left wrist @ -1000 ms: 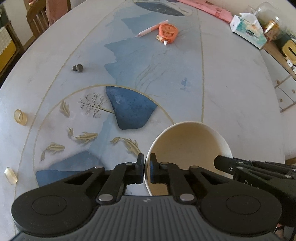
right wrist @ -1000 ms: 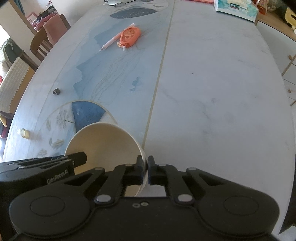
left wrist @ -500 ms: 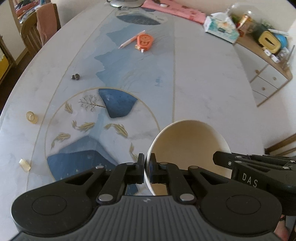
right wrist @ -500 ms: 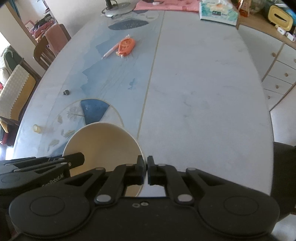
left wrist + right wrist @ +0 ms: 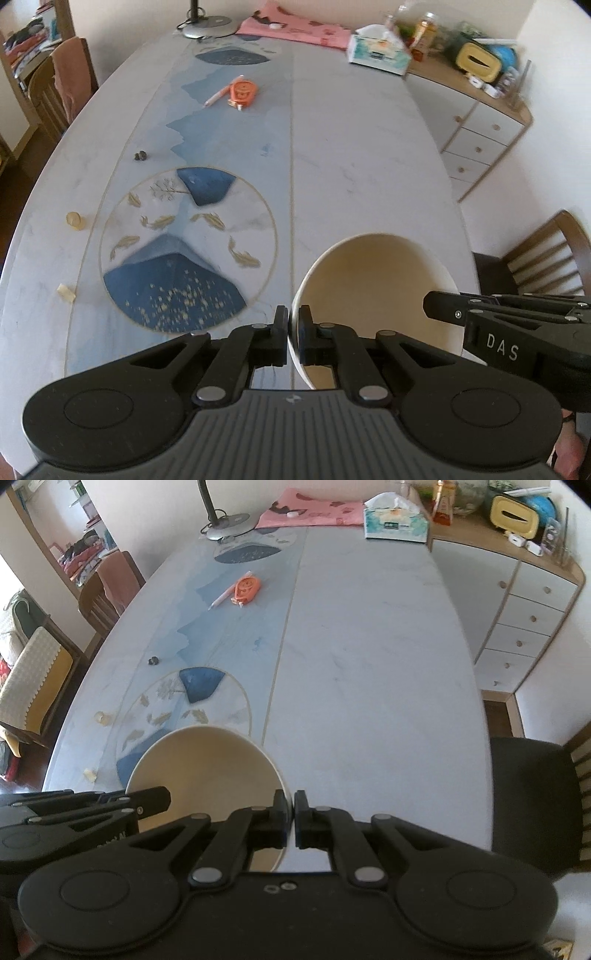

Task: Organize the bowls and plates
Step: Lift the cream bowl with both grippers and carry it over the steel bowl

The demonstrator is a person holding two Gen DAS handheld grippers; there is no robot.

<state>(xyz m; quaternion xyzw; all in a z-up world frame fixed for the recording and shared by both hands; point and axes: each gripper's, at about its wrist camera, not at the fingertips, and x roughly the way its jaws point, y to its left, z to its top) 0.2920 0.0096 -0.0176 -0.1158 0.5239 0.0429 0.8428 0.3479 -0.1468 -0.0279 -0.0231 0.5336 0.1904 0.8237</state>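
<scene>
A cream bowl [image 5: 373, 280] hangs above the near end of the painted table, held by both grippers. My left gripper [image 5: 293, 325] is shut on its left rim, one pad inside and one outside. In the right wrist view the same bowl [image 5: 207, 768] sits low and left, with my right gripper [image 5: 290, 808] shut on its right rim. Each gripper shows in the other's view: the right one [image 5: 517, 332] at the bowl's far side, the left one [image 5: 74, 816] at lower left. The bowl is empty inside. No plates are visible.
On the table [image 5: 369, 664] lie an orange tape dispenser [image 5: 242, 90] and a pen [image 5: 218, 96], small dark bits [image 5: 141, 156], a tissue box [image 5: 378, 53], a lamp base [image 5: 229, 524] and pink cloth [image 5: 314, 511]. Chairs [image 5: 546, 262] stand around; a drawer cabinet [image 5: 528, 602] lies right.
Both grippers have risen with the bowl and pulled back toward the near end, so much more of the table and room shows. The grips on the rim are unchanged.
</scene>
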